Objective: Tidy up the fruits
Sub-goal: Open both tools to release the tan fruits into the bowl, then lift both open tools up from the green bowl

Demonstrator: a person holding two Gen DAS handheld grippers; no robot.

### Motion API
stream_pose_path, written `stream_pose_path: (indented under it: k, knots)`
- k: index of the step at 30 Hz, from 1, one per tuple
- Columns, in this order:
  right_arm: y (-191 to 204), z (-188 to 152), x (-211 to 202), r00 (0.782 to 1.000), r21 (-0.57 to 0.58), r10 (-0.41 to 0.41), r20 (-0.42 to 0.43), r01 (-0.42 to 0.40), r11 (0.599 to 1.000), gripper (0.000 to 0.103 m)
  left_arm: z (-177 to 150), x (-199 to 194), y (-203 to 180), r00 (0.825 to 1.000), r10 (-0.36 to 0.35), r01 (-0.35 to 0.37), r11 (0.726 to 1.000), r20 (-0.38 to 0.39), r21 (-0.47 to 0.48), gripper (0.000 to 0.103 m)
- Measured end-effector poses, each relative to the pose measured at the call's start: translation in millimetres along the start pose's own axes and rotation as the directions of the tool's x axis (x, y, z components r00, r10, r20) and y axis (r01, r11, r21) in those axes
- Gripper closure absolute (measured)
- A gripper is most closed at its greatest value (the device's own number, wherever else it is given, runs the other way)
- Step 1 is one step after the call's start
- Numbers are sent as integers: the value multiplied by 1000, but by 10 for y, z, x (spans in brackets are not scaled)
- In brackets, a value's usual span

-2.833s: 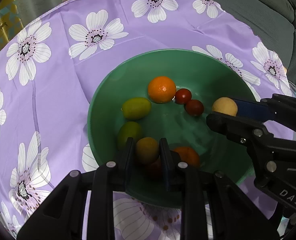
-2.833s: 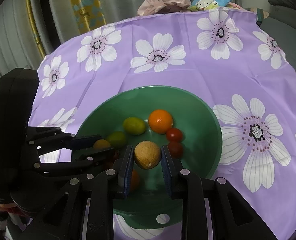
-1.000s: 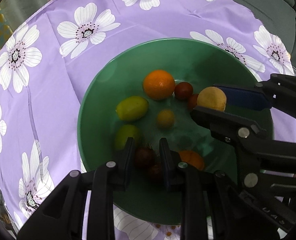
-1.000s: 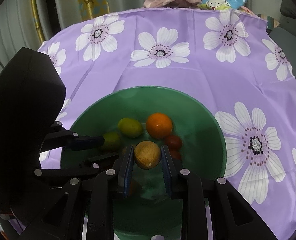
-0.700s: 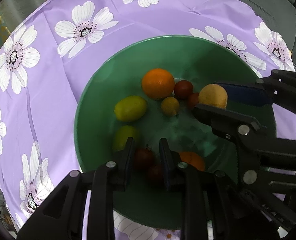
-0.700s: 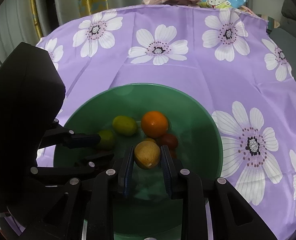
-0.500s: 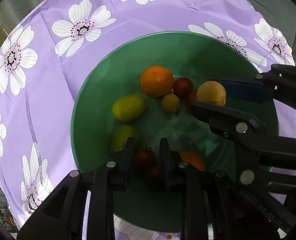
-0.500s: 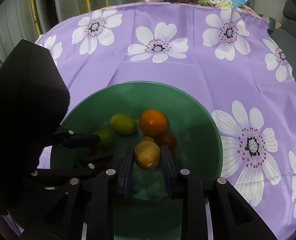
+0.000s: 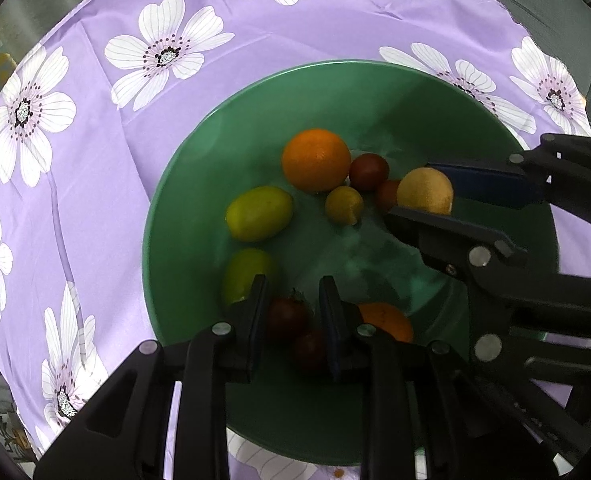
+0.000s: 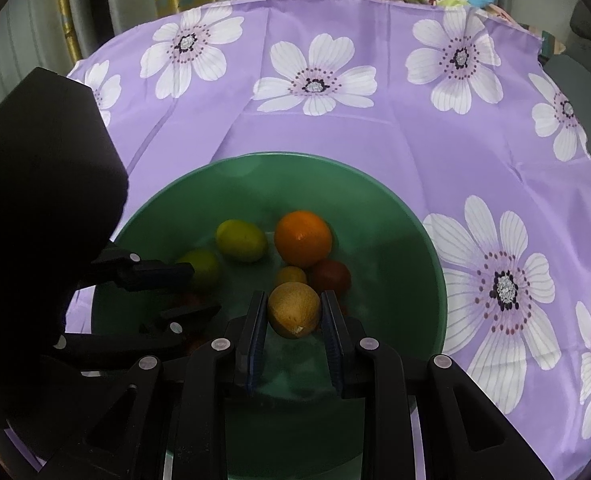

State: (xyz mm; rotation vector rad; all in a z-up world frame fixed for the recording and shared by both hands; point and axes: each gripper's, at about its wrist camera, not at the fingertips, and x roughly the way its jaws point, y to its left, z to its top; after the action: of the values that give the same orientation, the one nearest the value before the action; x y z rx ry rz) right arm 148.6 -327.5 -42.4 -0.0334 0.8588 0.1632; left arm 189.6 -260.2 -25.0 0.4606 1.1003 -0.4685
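Green bowl (image 9: 183,216) sits on the surface under a purple flowered tablecloth (image 9: 95,128), toward the near edge, and collects all the fruit. Right gripper (image 10: 294,314) has its fingers clamped on a tan round fruit (image 10: 294,310), held above the bowl's inside, not touching bottom; likely kept gripped until it's over a free spot so it won't roll into the others on release. Left gripper (image 9: 293,312) hangs low over the bowl's near side with fingers apart and nothing clamped; a dark red fruit (image 9: 285,318) shows in the gap but lies on the bowl floor below. In the bowl: big orange (image 9: 315,160) near the middle, small yellow fruit (image 9: 344,205) touching or just beside it, two red tomato-like fruits (image 9: 368,171) beside the orange, two yellow-green lemons (image 9: 258,213) on the left side, another orange fruit (image 9: 387,318) partly hidden by the left finger. Fruit pools at the bowl's low centre because of the sloped walls. Judgement: task far along; the tan fruit looks like the next one to be dropped in.
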Motion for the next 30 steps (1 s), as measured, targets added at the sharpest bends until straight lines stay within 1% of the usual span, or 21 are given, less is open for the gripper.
stream_pose_path:
  k: [4, 9, 17, 19, 21, 25, 28, 30]
  knots:
    - [-11, 4, -2, 1000, 6, 2, 3, -3, 1000, 75, 7, -8, -1, 1000, 1, -1, 1000, -1, -1, 77]
    - [-31, 23, -10, 1000, 25, 7, 17, -7, 1000, 75, -1, -22, 13, 1000, 10, -10, 1000, -3, 0, 69]
    - [-68, 14, -87, 999, 53, 10, 44, -12, 999, 74, -5, -129, 19, 1000, 19, -19, 1000, 16, -6, 63]
    - [-80, -3, -105, 999, 59, 9, 48, -12, 998, 73, -3, -150, 57, 1000, 20, -19, 1000, 22, -10, 60]
    - [-88, -14, -123, 999, 65, 7, 50, -10, 998, 73, -6, -168, 58, 999, 21, -20, 1000, 28, -16, 55]
    - [-83, -39, -164, 998, 67, 3, 55, -7, 998, 72, -25, -199, 66, 999, 29, -28, 999, 36, -28, 53]
    - [-93, -54, -202, 998, 72, 5, 59, -9, 997, 70, -56, -238, 99, 998, 35, -33, 998, 45, -44, 49]
    - [-103, -69, -236, 998, 80, 8, 65, -13, 997, 63, -79, -267, 118, 998, 38, -35, 998, 50, -56, 48]
